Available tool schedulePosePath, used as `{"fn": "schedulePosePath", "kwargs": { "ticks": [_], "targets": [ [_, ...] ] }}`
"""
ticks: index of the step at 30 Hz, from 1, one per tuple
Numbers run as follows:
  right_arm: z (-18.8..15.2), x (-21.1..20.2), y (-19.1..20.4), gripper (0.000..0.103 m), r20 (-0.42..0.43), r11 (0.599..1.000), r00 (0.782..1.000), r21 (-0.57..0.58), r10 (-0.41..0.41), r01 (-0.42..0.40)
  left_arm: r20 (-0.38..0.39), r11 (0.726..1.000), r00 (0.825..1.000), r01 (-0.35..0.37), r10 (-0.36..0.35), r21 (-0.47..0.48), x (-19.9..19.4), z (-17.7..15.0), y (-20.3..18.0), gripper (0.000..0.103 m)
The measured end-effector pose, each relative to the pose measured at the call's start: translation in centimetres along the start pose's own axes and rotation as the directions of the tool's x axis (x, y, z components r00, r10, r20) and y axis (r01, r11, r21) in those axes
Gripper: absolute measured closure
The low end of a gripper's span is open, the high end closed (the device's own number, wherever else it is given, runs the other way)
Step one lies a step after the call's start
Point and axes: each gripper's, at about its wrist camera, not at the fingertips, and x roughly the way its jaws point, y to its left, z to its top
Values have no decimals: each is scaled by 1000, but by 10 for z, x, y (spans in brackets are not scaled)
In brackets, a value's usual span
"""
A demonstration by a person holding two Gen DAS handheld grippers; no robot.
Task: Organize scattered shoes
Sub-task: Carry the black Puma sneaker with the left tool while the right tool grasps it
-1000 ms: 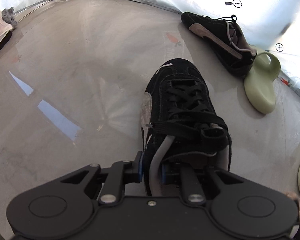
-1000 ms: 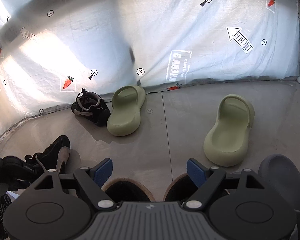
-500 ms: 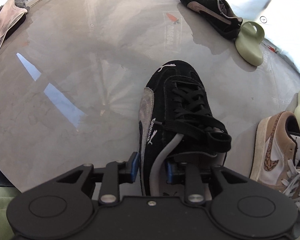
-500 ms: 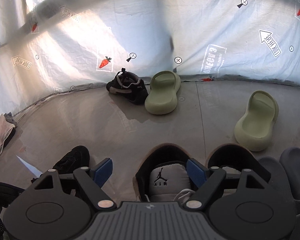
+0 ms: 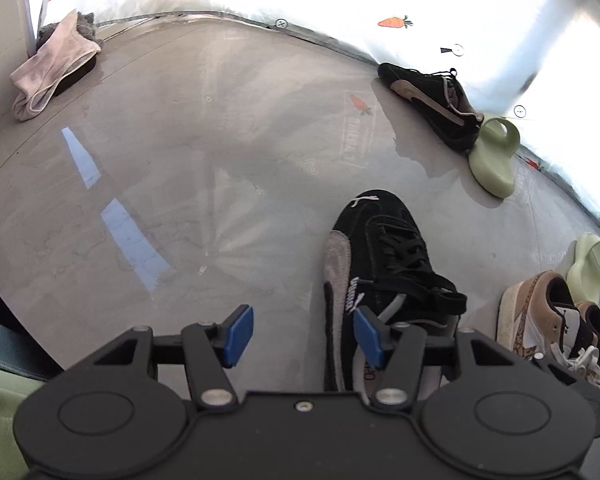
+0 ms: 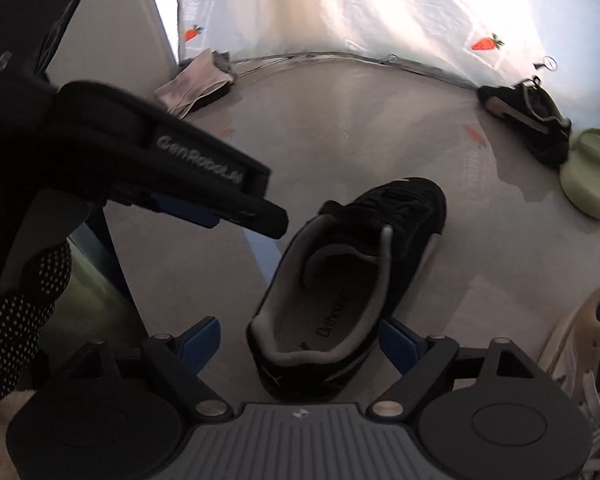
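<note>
A black suede sneaker [image 5: 380,256] with a grey side stripe stands upright on the grey floor. My left gripper [image 5: 304,338] is just left of its heel. Its jaws are opening with only floor between them, and the right blue pad overlaps the shoe's side in view. In the right wrist view the same black sneaker [image 6: 340,276] shows its insole. My right gripper [image 6: 300,346] straddles its heel, jaws opening, the pads beside the heel without pressing it. The matching black sneaker [image 5: 432,108] lies tipped by the far wall. One of the left gripper's fingers [image 6: 236,196] crosses the upper left.
Two green slides [image 5: 494,156] [image 5: 590,268] lie at the right, one against the far sneaker. Tan and white sneakers [image 5: 540,320] stand at the right edge. A pink cloth [image 5: 48,68] lies in the far left corner. A gloved hand [image 6: 20,300] is at the left. White sheeting lines the walls.
My left gripper let go of the black sneaker's collar, opened and drew back to the left. My right gripper swung from the tan sneakers over to the black sneaker's heel and opened wider.
</note>
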Motion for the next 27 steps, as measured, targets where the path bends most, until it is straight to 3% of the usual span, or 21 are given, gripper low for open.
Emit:
{"fn": "schedulePosePath", "kwargs": {
  "ticks": [5,10,15,19,24,27],
  "targets": [
    [1,5,13,11,-24,992,995,-82,-96,94,7,997,1000,2,-2,-71,-2,1,17,46],
    [-6,-3,-7,10,-68,993,990,-20,-120,118,4,997,1000,10,-10,-81,-2,2,20,46],
    [-13,-17,-20,10,-85,976,972,-9,-219,219,7,999,1000,29,-29,-43,-2,2,12,46],
    [-18,-20,-26,10,-86,944,940,-27,-331,330,10,999,999,30,-30,-22,-4,1,9,46],
    [-18,-16,-32,10,-51,860,867,-168,-496,482,5,998,999,33,-33,-46,-3,1,15,46],
    [-11,-12,-46,10,-64,855,858,-155,-509,495,6,998,1000,28,-28,-58,-3,1,18,46]
  ]
}}
